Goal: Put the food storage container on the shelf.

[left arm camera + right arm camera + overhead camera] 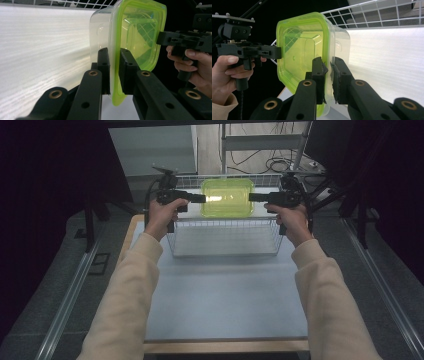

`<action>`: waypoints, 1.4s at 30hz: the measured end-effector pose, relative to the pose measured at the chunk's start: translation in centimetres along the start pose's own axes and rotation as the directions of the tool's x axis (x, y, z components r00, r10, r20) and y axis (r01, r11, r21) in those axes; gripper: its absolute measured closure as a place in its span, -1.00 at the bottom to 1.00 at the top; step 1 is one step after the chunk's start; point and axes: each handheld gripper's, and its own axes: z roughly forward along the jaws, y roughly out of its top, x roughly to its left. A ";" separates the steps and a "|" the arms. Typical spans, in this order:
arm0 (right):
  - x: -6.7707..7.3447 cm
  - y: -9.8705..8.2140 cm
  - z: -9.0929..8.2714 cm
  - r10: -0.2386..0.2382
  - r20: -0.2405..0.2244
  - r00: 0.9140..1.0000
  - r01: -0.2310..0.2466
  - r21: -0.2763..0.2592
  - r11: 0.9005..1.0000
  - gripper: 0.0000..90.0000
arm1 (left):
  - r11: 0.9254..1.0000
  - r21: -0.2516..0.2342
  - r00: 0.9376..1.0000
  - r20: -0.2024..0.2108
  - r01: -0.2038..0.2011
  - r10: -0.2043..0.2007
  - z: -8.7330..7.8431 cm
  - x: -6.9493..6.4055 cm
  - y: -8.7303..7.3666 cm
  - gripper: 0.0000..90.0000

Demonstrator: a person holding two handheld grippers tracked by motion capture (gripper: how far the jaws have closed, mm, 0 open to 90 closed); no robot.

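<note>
A clear plastic container with a lime-green lid hangs in the air over a wire basket, lid facing up toward the high camera. My left gripper is shut on its left rim and my right gripper is shut on its right rim. In the left gripper view the green lid edge is pinched between my left gripper pads, with the right gripper on the far side. In the right gripper view my right gripper clamps the lid rim of the container, opposite the left gripper.
The wire basket stands at the far end of a white mat on a wooden table. Metal rails run along both sides on the floor. Dark curtains stand left and right; cables and a metal frame lie beyond the basket.
</note>
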 end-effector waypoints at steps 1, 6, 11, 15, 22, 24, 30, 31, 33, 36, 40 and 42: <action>-0.1 0.1 0.0 0.001 0.002 1.000 -0.001 0.002 1.000 0.80 | 1.000 0.001 1.000 -0.001 0.003 -0.003 0.1 0.1 0.2 0.80; -0.4 0.4 0.5 0.014 0.012 1.000 -0.014 0.010 1.000 0.80 | 1.000 -0.008 1.000 -0.009 0.024 -0.024 0.5 0.6 0.5 0.79; -0.5 0.7 0.9 0.024 0.023 0.999 -0.024 0.010 1.000 0.78 | 0.999 -0.024 0.999 -0.023 0.034 -0.035 0.7 0.8 0.6 0.77; -0.1 0.8 1.5 -0.017 0.081 0.997 0.017 0.008 1.000 0.72 | 0.999 -0.029 0.998 -0.061 0.021 -0.022 1.0 0.8 0.8 0.69; -0.2 0.8 2.5 -0.036 0.147 0.989 0.036 0.002 0.999 0.55 | 0.999 -0.033 0.996 -0.083 0.027 -0.029 1.8 1.6 1.0 0.48; -0.2 0.7 2.6 -0.034 0.154 0.988 0.034 0.000 0.999 0.53 | 0.999 -0.037 0.996 -0.078 0.033 -0.036 2.0 1.8 1.0 0.44; -0.5 0.6 3.1 -0.049 0.209 0.977 0.050 -0.002 0.999 0.16 | 0.997 -0.056 0.995 -0.079 0.051 -0.055 2.1 2.4 0.9 -0.19; -0.5 0.5 3.0 -0.052 0.217 0.975 0.058 -0.021 0.998 0.10 | 0.997 -0.061 0.996 -0.072 0.042 -0.047 1.9 2.5 0.9 -0.19; -0.5 0.5 2.7 -0.057 0.228 0.972 0.069 -0.044 0.997 -0.01 | 0.996 -0.072 0.997 -0.062 0.048 -0.052 1.6 2.5 0.8 -0.34; -0.2 0.4 1.7 -0.070 0.208 0.976 0.088 -0.077 0.993 -0.10 | 0.994 -0.108 0.997 -0.065 0.031 -0.038 0.7 2.0 0.5 -0.46; 0.4 -0.1 0.5 -0.105 0.173 0.979 0.122 -0.089 0.989 -0.18 | 0.992 -0.130 0.997 -0.073 -0.002 -0.008 -0.6 1.3 -0.1 -0.49; 0.5 -0.3 0.1 -0.121 0.166 0.979 0.137 -0.089 0.987 -0.20 | 0.990 -0.143 0.997 -0.071 -0.015 0.004 -1.5 0.8 -0.8 -0.50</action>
